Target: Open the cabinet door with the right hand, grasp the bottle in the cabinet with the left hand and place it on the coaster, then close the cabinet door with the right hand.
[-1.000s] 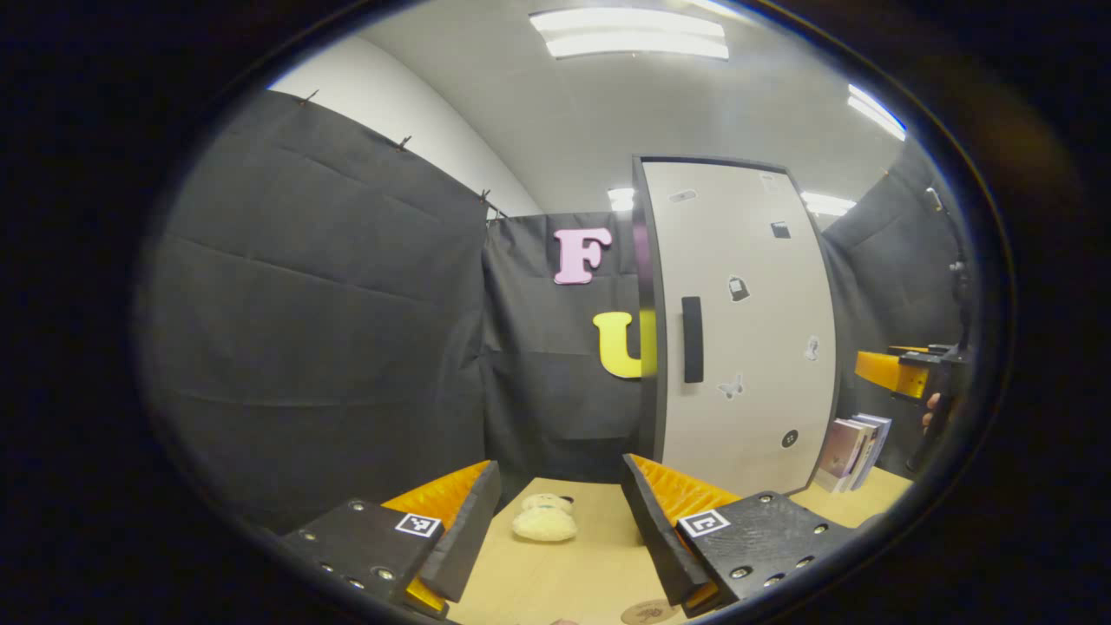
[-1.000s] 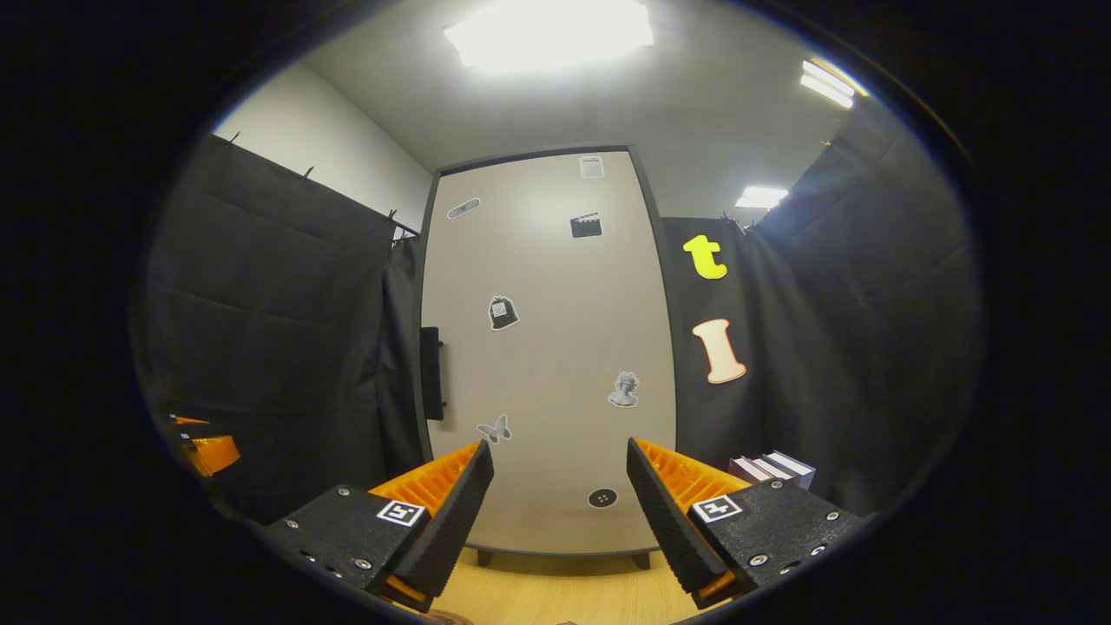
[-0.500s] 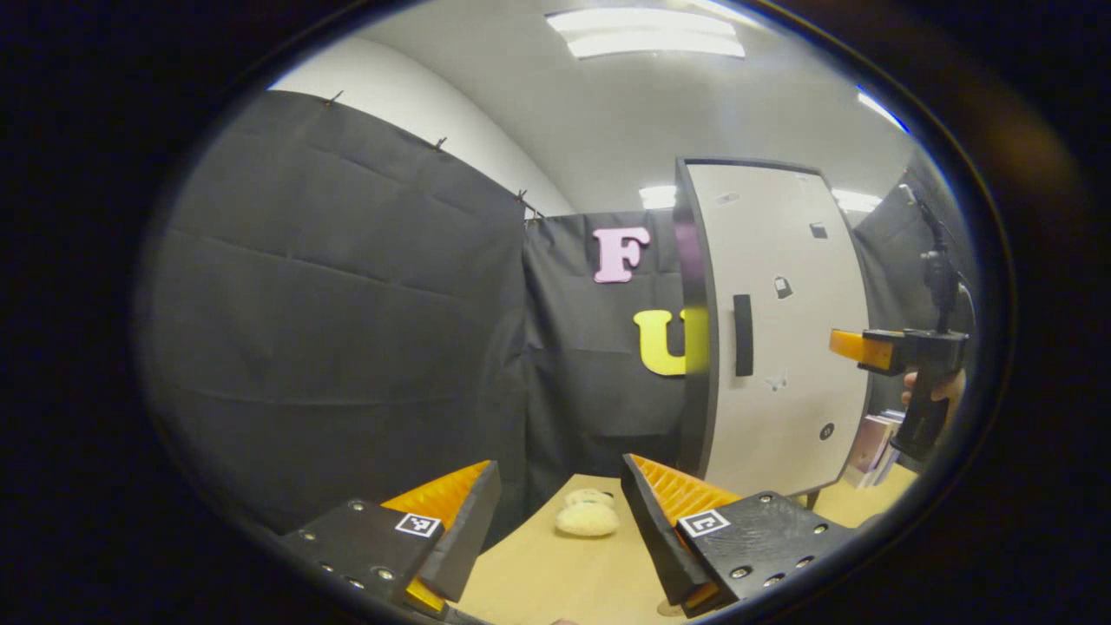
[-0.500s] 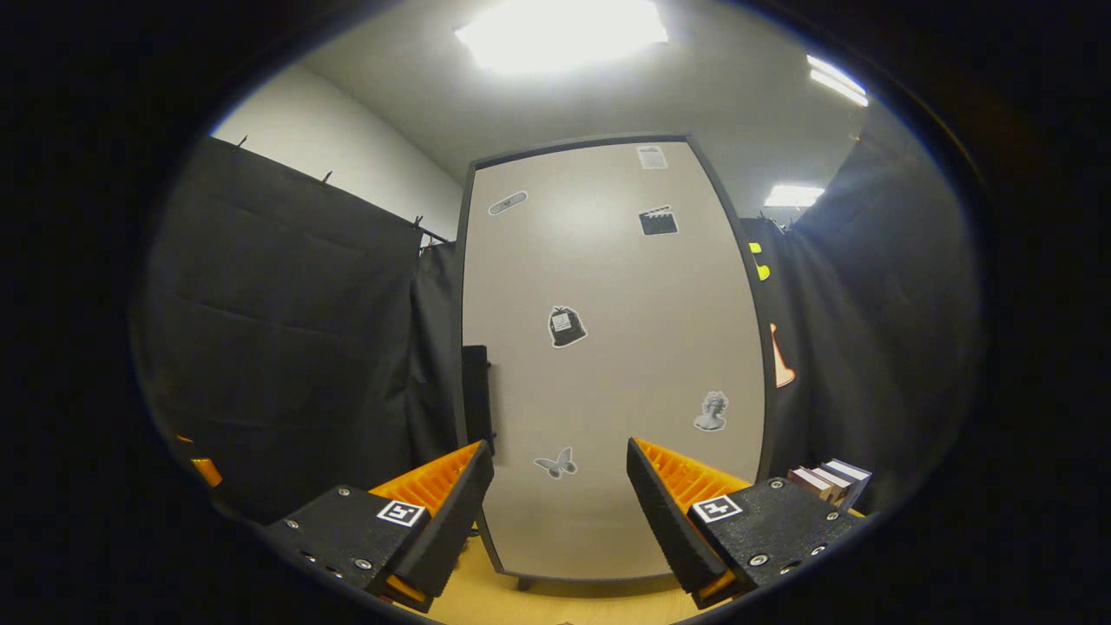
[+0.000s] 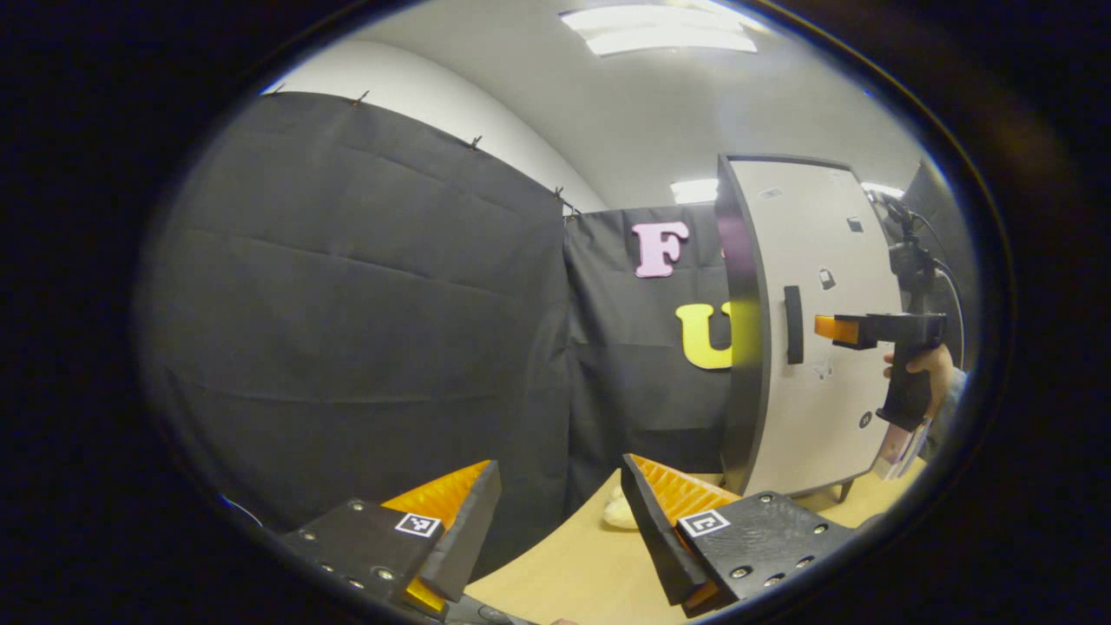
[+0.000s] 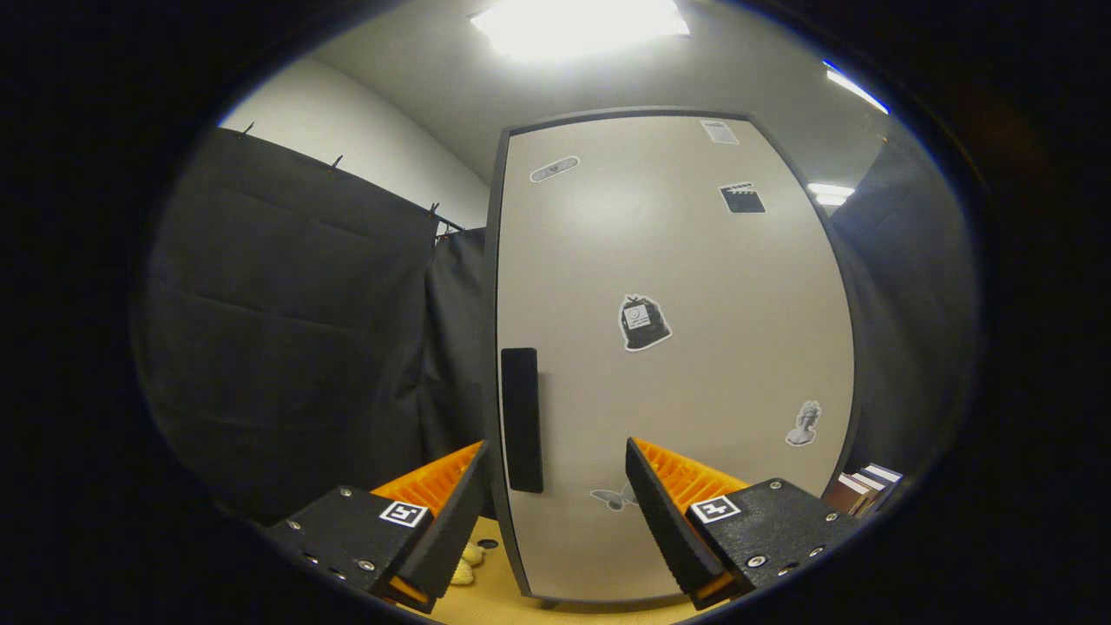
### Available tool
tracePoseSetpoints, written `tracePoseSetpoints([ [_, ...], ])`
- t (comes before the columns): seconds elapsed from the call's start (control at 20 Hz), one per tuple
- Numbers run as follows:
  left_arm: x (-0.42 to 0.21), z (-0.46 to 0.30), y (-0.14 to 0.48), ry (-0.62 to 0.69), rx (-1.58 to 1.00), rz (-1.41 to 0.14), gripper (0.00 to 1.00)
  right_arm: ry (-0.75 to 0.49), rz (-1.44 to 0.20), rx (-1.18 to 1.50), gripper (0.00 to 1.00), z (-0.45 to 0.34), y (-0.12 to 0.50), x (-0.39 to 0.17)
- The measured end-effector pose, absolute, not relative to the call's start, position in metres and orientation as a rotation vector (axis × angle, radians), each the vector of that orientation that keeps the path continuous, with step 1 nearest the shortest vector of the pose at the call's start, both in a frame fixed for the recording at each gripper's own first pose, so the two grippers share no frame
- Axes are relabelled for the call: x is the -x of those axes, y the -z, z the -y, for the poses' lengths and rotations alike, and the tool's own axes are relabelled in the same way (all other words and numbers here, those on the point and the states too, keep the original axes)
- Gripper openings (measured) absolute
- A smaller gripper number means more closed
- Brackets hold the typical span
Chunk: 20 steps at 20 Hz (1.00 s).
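Observation:
The pale cabinet stands upright on the wooden table, its door shut and hiding whatever is inside. A black vertical handle sits at the door's left edge. My right gripper is open just short of the door, and the handle appears between its orange fingers, nearer the left one. In the left gripper view the cabinet is at the right, with the handle and the right gripper held level just beside it by a hand. My left gripper is open and empty above the table.
A cream plush toy lies on the wooden table left of the cabinet, also visible as the toy by the cabinet's foot. Books stand to the cabinet's right. Black cloth walls close in the left and back.
The right gripper has come closer to the door and shifted toward the handle, which now lies between its fingers. The left gripper's view has swung left, putting the cabinet farther right.

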<state>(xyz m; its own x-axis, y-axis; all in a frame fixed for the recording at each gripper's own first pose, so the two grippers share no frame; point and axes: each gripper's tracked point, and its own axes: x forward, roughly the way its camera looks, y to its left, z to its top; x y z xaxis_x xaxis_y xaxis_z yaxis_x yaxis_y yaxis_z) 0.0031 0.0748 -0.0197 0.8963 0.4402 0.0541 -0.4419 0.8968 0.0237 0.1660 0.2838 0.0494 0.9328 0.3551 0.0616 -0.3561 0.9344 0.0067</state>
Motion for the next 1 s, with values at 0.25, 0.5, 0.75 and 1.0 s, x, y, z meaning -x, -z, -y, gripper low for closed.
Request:
tracePoseSetpoints([
  [0.25,0.015,-0.096,0.029,-0.523,-0.069,0.033,0.87,-0.374,0.017,-0.017,0.87,-0.316,-0.047,-0.195],
  [0.5,0.022,-0.112,0.039,-0.566,-0.055,0.011,0.87,-0.362,-0.028,0.029,0.69,-0.338,-0.040,-0.223],
  [0.75,0.023,-0.119,0.045,-0.583,-0.025,0.005,0.80,-0.301,-0.056,0.062,0.39,-0.336,-0.035,-0.229],
  [1.0,0.014,-0.106,0.047,-0.549,-0.014,0.013,0.88,-0.320,-0.114,0.034,0.24,-0.335,-0.034,-0.224],
])
